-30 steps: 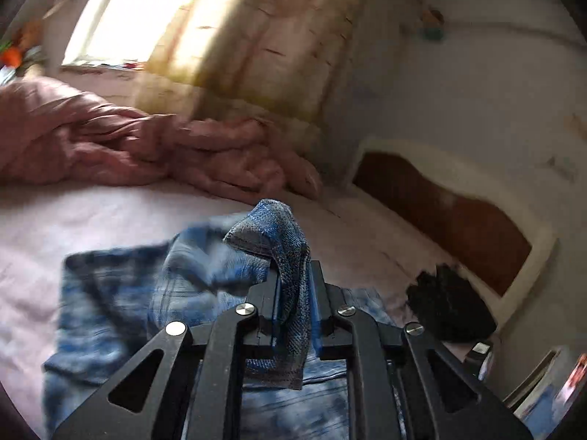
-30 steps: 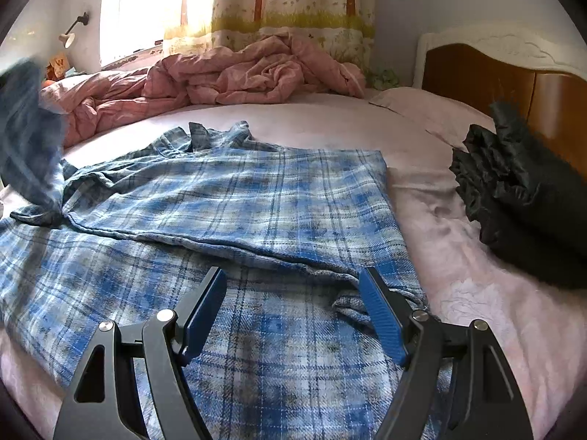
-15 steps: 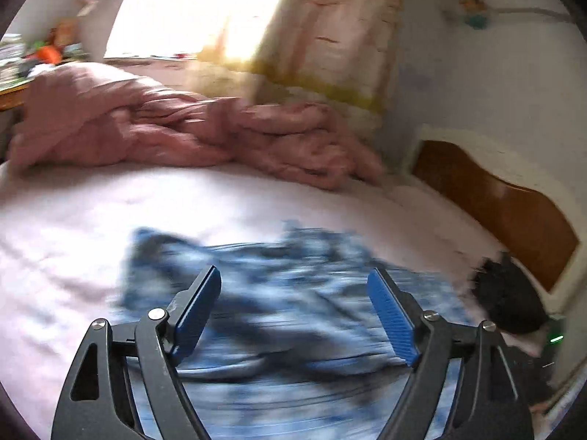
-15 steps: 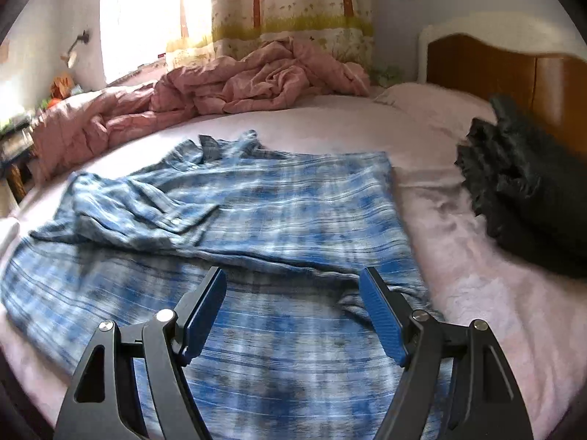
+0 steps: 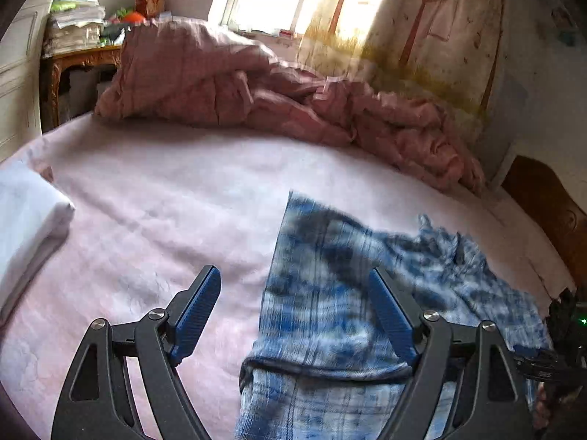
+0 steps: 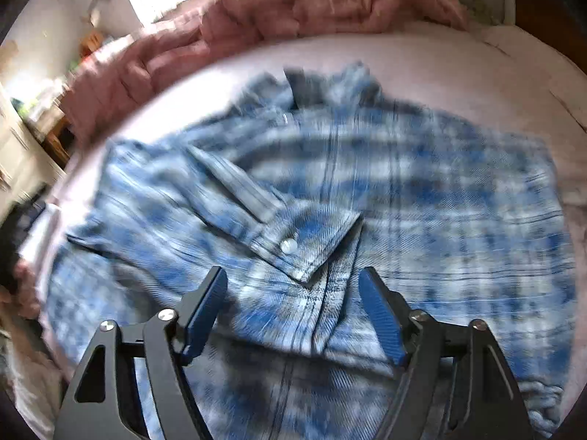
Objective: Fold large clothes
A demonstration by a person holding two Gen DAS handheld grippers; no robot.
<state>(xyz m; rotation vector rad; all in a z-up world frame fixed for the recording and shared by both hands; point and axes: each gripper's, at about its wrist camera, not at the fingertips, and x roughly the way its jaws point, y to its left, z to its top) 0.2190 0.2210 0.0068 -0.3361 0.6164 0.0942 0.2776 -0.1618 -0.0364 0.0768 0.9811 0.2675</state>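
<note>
Pink bed [image 5: 165, 201], plaid shirt [image 6: 422, 201], grippers [image 5: 293, 302] [image 6: 293, 300] wide, empty

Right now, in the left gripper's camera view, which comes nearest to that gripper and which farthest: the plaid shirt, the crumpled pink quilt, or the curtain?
1. Plaid shirt: right under the open left gripper, toward its right finger.
2. Pink quilt: heaped across the bed's far side.
3. Curtain: behind the quilt, at the window.

Shirt [image 6: 403, 190] is blue & white checks w/ a white button [image 6: 288, 245]. Sheet [image 5: 165, 198] is pale pink, quilt [image 5: 256, 95] darker pink. Grippers [image 5: 297, 315] [image 6: 293, 315] black w/ blue pads [image 5: 196, 311]. Curtain [image 5: 433, 36] cream w/ brown trees.
</note>
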